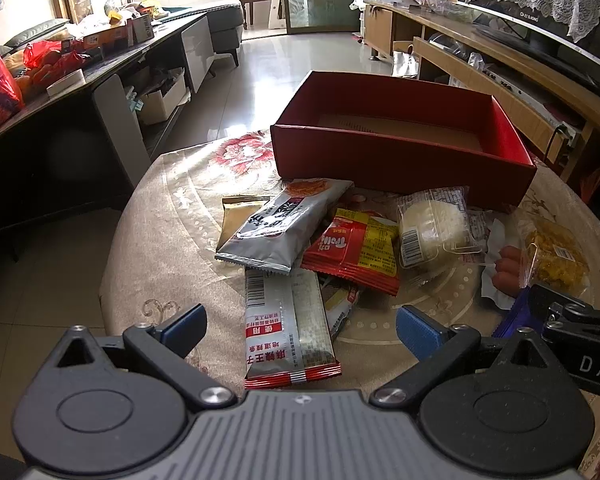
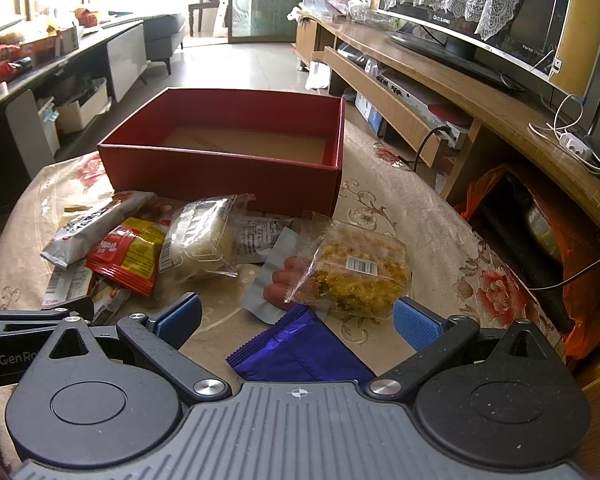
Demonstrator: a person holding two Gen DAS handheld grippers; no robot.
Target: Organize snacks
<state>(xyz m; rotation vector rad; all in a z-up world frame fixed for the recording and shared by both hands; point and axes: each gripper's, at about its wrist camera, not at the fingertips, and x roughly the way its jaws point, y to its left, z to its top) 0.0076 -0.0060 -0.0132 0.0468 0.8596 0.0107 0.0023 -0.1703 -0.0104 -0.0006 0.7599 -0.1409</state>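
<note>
An empty red box (image 1: 400, 156) (image 2: 220, 172) stands at the far side of the round table. Several snack packs lie in front of it: a silver pack (image 1: 284, 224) (image 2: 96, 224), a red-and-yellow pack (image 1: 356, 248) (image 2: 128, 256), a clear-wrapped white cake (image 1: 436, 224) (image 2: 204, 236), a yellow crispy cake (image 1: 556, 256) (image 2: 360, 272), sausages (image 2: 284, 280) and a purple pack (image 2: 300, 348). My left gripper (image 1: 300, 330) is open over a long silver-and-red pack (image 1: 288, 328). My right gripper (image 2: 298, 320) is open above the purple pack.
The table has a floral beige cloth (image 1: 172, 240) (image 2: 420, 232). A wooden TV stand (image 2: 460, 88) with a television (image 2: 480, 12) runs along the right. A dark cluttered counter (image 1: 80, 80) is at the left. An orange bag (image 2: 580, 280) sits beside the table.
</note>
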